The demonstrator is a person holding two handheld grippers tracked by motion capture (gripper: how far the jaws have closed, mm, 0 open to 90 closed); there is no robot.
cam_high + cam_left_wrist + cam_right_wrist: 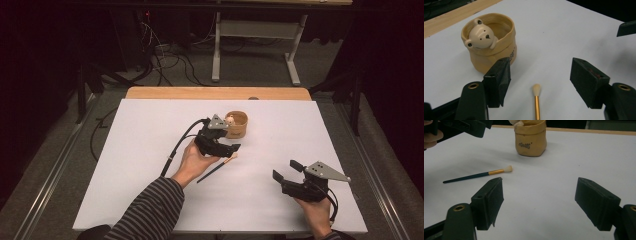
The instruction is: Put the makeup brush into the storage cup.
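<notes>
A tan cup (236, 124) with a small bear figure (479, 37) at its rim stands mid-table on the white sheet (150, 130). A thin paintbrush (217, 170) lies flat in front of it, dark handle toward me, gold ferrule and pale bristles (536, 89) toward the cup. My left gripper (231, 148) hovers over the brush's bristle end, just short of the cup. In the left gripper view its jaws stand wide apart (540, 65) with the brush tip on the table between them, untouched. My right gripper (286, 171) rests at the near right, open and empty (540, 182), facing the brush (477, 175) and cup (530, 140).
A wooden table edge (217, 93) borders the far side of the sheet. Beyond it, on the floor, stand a white table frame (255, 45) and loose cables (170, 55). A striped sleeve (150, 210) reaches in from the bottom left.
</notes>
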